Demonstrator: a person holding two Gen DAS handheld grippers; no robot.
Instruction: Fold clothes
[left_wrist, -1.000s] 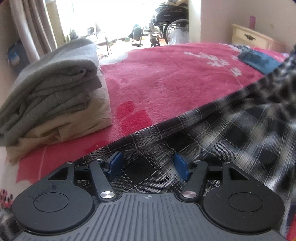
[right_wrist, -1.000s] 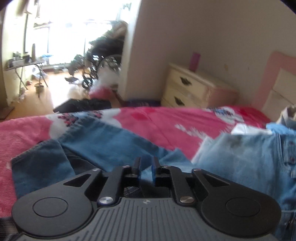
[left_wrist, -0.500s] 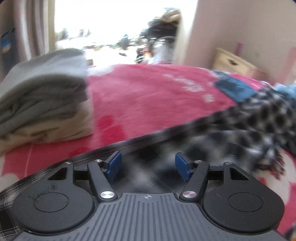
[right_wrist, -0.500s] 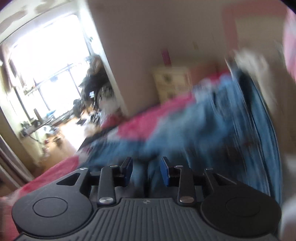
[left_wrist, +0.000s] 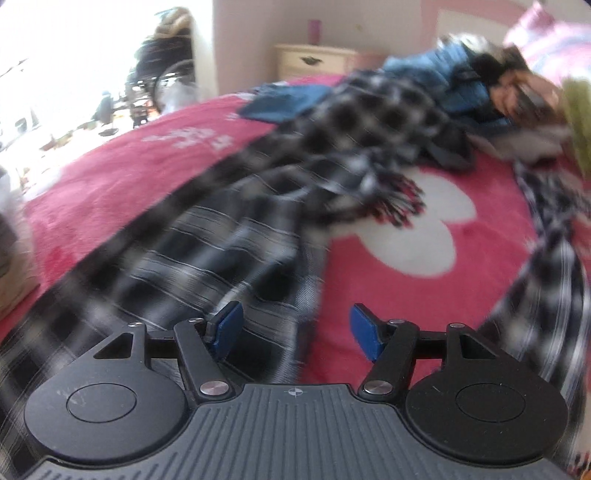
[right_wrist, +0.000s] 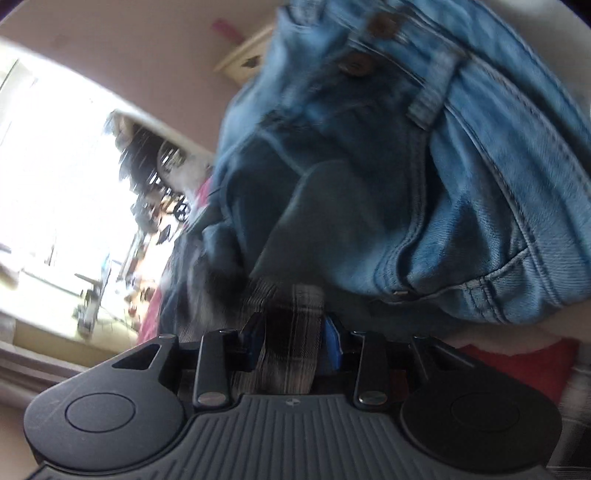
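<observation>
Plaid garment (left_wrist: 236, 240) strewn across the pink blanket (left_wrist: 122, 177), bare blanket beyond its hem; left gripper (left_wrist: 295, 328) spread wide above, gripping nothing. Only from the right wrist: right gripper (right_wrist: 293, 341) clasping a plaid fold under the jeans (right_wrist: 424, 177).

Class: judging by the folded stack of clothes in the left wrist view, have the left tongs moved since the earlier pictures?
Yes. The left tongs have swung rightward: the folded stack has slid to the left edge of the picture.

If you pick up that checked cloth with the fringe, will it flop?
Probably very floppy: the checked cloth lies rumpled in soft folds on the pink blanket. It looks thin, so likely light. The fringe would probably dangle.
</observation>
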